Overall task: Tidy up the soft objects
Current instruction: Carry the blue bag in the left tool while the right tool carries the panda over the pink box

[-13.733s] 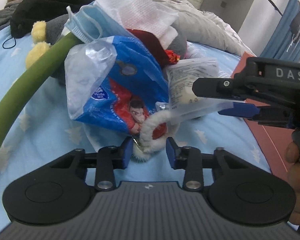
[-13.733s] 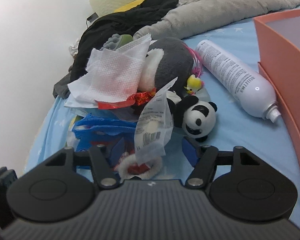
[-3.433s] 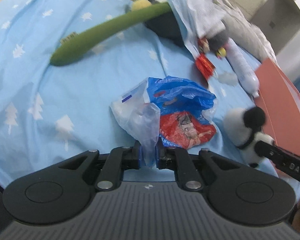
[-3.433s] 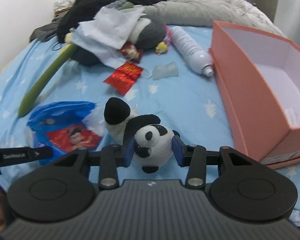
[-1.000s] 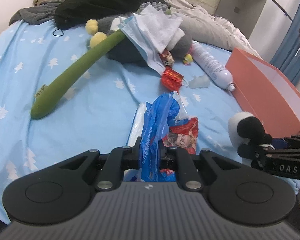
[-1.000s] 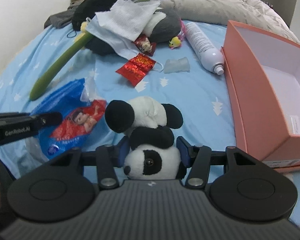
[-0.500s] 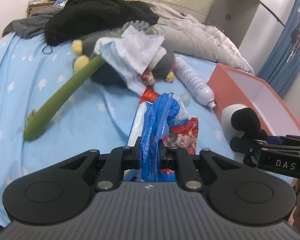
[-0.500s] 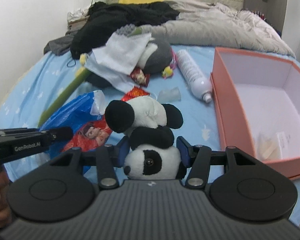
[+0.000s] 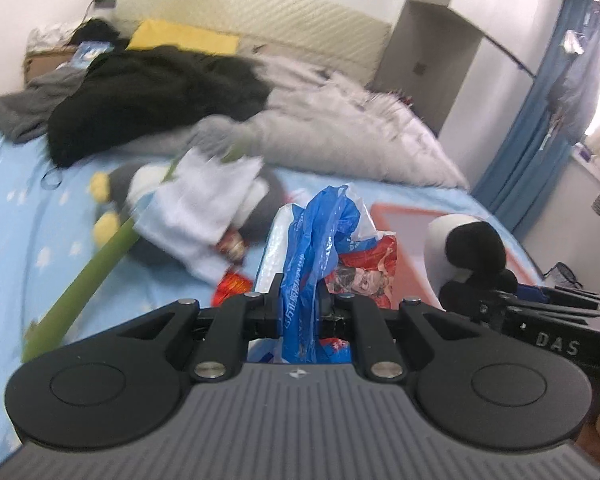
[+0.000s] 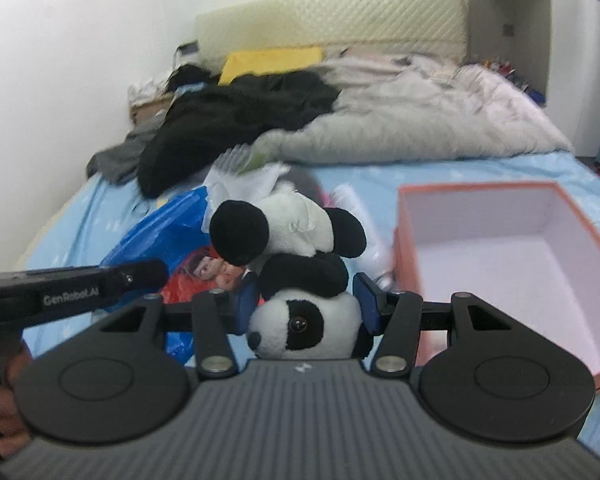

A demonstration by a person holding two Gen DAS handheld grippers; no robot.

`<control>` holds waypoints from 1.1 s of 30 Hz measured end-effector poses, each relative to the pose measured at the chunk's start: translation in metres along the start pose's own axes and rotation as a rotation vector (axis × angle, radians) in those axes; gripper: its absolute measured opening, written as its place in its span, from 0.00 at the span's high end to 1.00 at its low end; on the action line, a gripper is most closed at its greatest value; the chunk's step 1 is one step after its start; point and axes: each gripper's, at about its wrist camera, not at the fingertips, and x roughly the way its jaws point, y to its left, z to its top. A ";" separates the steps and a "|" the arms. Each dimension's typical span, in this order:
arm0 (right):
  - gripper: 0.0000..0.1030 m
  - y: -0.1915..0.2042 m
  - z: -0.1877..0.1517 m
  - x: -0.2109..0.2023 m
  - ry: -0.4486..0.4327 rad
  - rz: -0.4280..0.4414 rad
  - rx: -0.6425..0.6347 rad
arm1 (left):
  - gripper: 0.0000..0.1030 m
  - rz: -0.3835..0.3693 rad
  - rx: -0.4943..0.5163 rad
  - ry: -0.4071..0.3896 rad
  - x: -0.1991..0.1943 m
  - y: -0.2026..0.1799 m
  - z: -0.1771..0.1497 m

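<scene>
My left gripper [image 9: 299, 306] is shut on a blue and red plastic bag [image 9: 318, 248] and holds it up above the bed. The bag also shows in the right wrist view [image 10: 160, 236]. My right gripper [image 10: 306, 304] is shut on a small panda plush [image 10: 296, 248], held upside down above the bed. The panda also shows at the right of the left wrist view [image 9: 466, 248]. An open orange box [image 10: 404, 240] with a white inside sits on the blue sheet, right of the panda.
A grey plush [image 9: 256, 204] under white tissue [image 9: 204, 204], a long green plush [image 9: 88, 272], red wrappers [image 9: 232, 284] and a white bottle [image 10: 364, 220] lie on the bed. Black clothes [image 10: 240, 120] and a grey duvet [image 10: 400, 120] are at the back.
Both grippers have risen and tilted up with their loads still held. The view now takes in the headboard, and the box sits closer to the right gripper.
</scene>
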 end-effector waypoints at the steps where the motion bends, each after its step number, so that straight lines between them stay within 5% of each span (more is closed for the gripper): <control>1: 0.47 -0.003 0.006 -0.003 -0.010 -0.013 0.001 | 0.85 -0.013 0.000 -0.009 -0.001 -0.007 0.006; 15: 0.47 -0.071 0.036 -0.046 -0.120 -0.131 0.071 | 0.85 -0.179 0.073 -0.062 0.011 -0.102 0.055; 33: 0.47 -0.195 -0.036 0.018 0.037 -0.248 0.291 | 0.85 -0.247 0.198 0.215 0.164 -0.186 0.003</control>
